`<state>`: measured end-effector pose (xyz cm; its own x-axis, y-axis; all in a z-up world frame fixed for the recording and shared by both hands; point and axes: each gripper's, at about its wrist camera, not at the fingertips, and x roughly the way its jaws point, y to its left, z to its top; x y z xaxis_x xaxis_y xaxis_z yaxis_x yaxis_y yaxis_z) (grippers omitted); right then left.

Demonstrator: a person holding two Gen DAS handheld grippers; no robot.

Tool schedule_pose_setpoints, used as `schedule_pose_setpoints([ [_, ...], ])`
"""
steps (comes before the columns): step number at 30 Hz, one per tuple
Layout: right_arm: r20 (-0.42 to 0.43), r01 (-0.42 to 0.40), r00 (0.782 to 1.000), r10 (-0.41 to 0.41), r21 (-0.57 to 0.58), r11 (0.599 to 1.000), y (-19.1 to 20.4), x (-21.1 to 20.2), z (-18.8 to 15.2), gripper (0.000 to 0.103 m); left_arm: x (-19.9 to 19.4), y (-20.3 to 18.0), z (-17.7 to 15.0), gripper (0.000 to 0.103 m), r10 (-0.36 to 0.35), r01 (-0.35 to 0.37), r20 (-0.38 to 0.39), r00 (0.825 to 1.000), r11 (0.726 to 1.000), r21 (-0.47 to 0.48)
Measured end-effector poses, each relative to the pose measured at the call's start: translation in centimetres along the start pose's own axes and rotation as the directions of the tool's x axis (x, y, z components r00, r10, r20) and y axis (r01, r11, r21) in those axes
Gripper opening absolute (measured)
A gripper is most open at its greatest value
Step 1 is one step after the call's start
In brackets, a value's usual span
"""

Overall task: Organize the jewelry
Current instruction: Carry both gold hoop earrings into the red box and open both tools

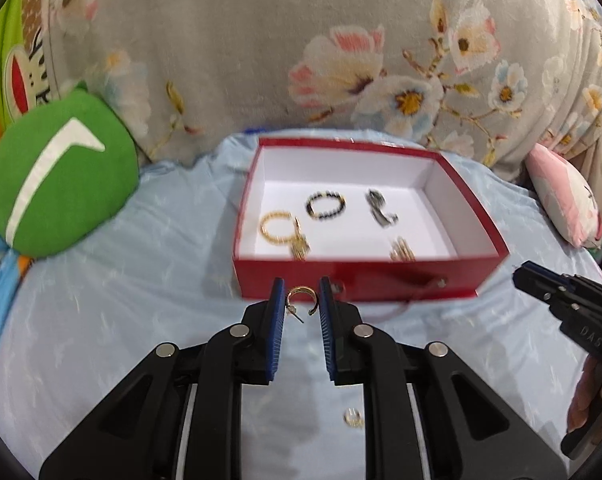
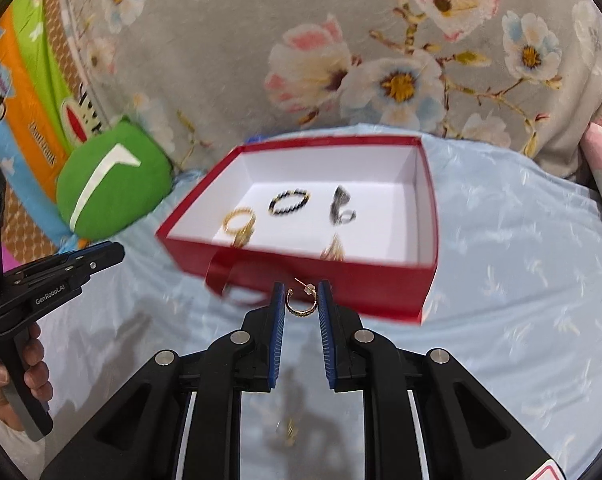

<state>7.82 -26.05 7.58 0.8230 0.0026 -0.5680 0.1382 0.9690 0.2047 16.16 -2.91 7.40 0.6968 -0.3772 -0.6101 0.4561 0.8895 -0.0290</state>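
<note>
Holding one gold hoop earring apiece: left gripper (image 1: pixel 301 304) pinches a hoop earring (image 1: pixel 299 299) by its sides, post pointing down-left; right gripper (image 2: pixel 301 300) pinches a second hoop earring (image 2: pixel 301 303), post and backing up. Both sit just short of the near wall of the red box (image 1: pixel 357 276), above the pale blue sheet (image 1: pixel 141 264). Box contents: gold bangle with charm (image 1: pixel 279 229), black beaded bracelet (image 1: pixel 325 205), dark blurred piece (image 1: pixel 379 209), gold piece at the near wall (image 1: pixel 401 254), type unclear. Loose item: small gold piece (image 1: pixel 353 417) on the sheet below the left gripper, not yet boxed. Handling note, as a judgement: lift each hoop over the near wall, lower close to a bare patch of white floor, then ease the jaws apart slowly so the hoop neither bounces nor snags the pads; place the pair side by side, clear of the bracelets.
</note>
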Motion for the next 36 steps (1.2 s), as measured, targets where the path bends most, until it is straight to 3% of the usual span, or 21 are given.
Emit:
schedule_pose_setpoints([
  [7,-0.011,0.019,1.000,-0.019,0.012,1.000,-2.1,4.8,5.9,0.015,4.7,-0.4,6.2,0.016,0.032,-0.032,0.010,0.999,0.999,0.007],
  [15,-0.051,0.050,0.998,-0.049,0.015,0.999,-3.7,10.9,10.5,0.015,11.0,-0.9,10.8,0.016,0.074,-0.074,-0.012,0.997,0.997,0.017],
  [25,-0.129,0.085,0.988,-0.081,0.026,0.996,-5.2,17.7,11.9,0.015,18.1,-0.7,12.8,0.016,0.109,-0.108,-0.081,0.991,0.994,0.020],
  [30,-0.148,0.117,0.983,-0.113,0.015,0.993,-5.2,18.6,11.9,0.015,21.0,0.0,12.5,0.016,0.104,-0.104,-0.144,0.984,0.995,0.007],
  [36,-0.160,0.151,0.976,-0.150,-0.008,0.989,-5.0,19.2,11.5,0.015,21.8,0.6,12.5,0.017,0.071,-0.077,-0.178,0.982,0.997,-0.025],
])
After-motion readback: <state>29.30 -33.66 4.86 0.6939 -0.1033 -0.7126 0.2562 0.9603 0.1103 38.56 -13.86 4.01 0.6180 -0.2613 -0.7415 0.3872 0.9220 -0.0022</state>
